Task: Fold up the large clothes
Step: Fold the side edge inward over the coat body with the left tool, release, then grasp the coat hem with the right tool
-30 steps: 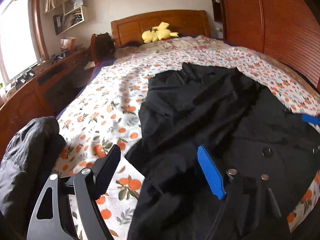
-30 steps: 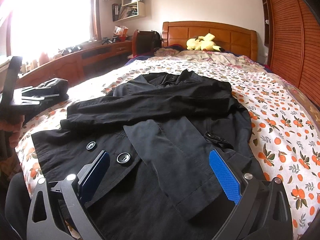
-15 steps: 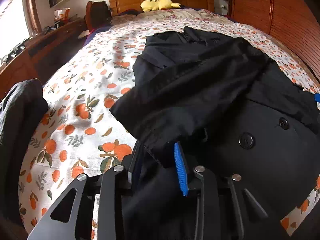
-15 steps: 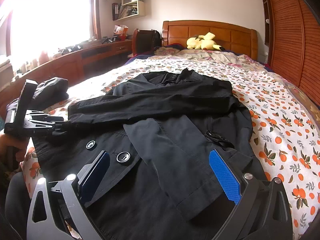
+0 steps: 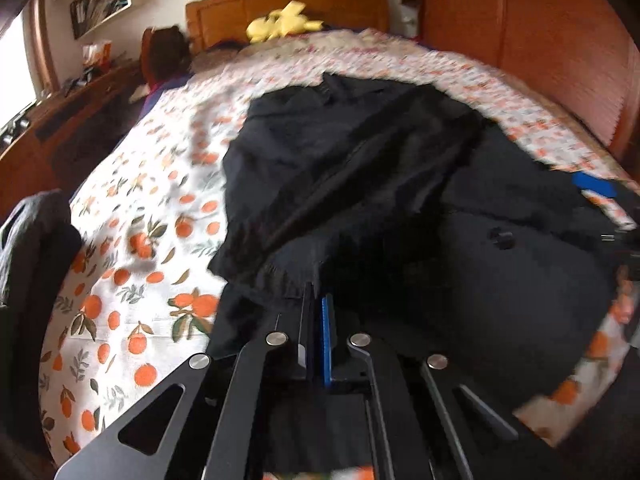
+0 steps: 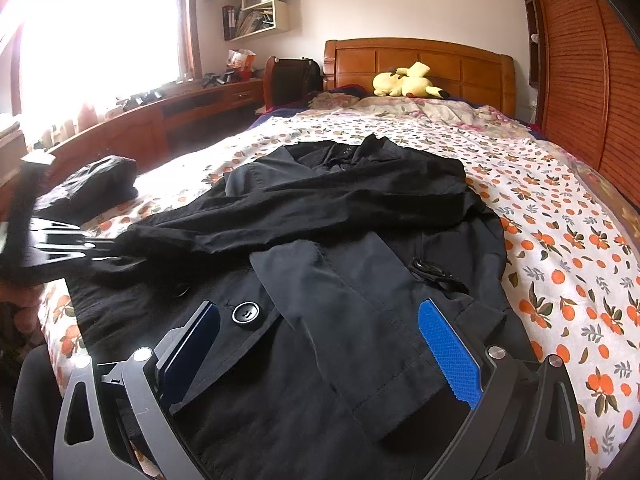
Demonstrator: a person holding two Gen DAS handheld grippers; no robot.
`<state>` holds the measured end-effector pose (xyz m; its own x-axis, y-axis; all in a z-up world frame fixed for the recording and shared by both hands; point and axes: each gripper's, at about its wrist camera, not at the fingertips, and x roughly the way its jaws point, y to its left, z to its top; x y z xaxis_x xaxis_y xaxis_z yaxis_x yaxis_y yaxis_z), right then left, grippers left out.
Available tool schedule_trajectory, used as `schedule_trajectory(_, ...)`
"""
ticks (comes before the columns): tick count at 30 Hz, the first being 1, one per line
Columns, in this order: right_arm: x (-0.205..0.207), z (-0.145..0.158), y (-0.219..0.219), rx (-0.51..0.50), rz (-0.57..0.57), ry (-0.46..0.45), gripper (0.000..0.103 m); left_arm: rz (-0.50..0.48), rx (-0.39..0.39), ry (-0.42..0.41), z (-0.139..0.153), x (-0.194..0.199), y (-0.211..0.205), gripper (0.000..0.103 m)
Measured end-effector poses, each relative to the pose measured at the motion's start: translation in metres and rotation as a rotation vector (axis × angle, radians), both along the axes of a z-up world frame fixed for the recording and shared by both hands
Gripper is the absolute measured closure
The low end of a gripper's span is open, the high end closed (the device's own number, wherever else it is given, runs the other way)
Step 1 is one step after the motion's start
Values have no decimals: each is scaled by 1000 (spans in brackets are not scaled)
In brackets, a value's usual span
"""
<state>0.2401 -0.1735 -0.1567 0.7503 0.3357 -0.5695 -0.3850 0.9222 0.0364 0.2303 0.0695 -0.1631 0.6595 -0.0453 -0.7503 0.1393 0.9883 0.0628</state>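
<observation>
A black coat (image 6: 352,240) lies front up on the bed, both sleeves folded across its chest; it also shows in the left wrist view (image 5: 360,168). My left gripper (image 5: 316,300) is shut on the cuff of the coat's sleeve (image 5: 280,272) and holds it lifted; in the right wrist view the left gripper (image 6: 116,254) shows at the left edge, pinching that sleeve end (image 6: 160,236). My right gripper (image 6: 316,320) is open and empty, hovering over the coat's lower front near a large button (image 6: 245,313).
The bed (image 6: 560,208) has an orange-print sheet and a wooden headboard (image 6: 420,60) with a yellow plush toy (image 6: 404,82). A dark folded garment (image 6: 96,184) lies at the bed's left edge. A wooden desk (image 6: 160,120) runs along the window; a slatted wooden wardrobe (image 6: 580,80) stands right.
My left gripper came down on the sleeve cuff, shut on it and now lifts it. My right gripper stays still and open.
</observation>
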Motion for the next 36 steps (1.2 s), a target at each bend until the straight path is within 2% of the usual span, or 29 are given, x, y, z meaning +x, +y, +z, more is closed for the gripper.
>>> schedule_trajectory(5,-5,16,-8,0,-7,-13,7,-47,-19,-36,14,-26,-24,100)
schedule_trajectory(11,-22,31,-23,-36,-16,-24,7,-54,-44,-55,13,-34,-31,100)
schedule_trajectory(17,-40,34,-37,-41,-31,-21,7,-51,-59,-61,10,-40,-32,99)
schedule_trajectory(19,-44,31,-42,-50,-38,-9,7,-42,-59,-72,10,-43,-31,96)
schedule_trajectory(20,-46,28,-44,-56,-44,-4,7,-35,-55,-76,10,-44,-30,90)
schedule_trajectory(21,-47,27,-46,-59,-47,0,7,-28,-55,-83,10,-46,-27,65)
schedule_trajectory(22,-49,24,-49,-64,-53,8,7,-24,-59,-100,12,-49,-25,28)
schedule_trajectory(23,-51,20,-52,-71,-57,17,7,-15,-58,-127,14,-53,-23,13)
schedule_trajectory(24,-52,17,-54,-76,-59,23,7,-9,-58,-159,16,-57,-19,2)
schedule_trajectory(34,-68,-6,-87,-114,-125,75,7,79,-76,-154,10,-77,27,2)
schedule_trajectory(36,-69,-8,-93,-122,-132,84,12,98,-72,-144,6,-79,36,2)
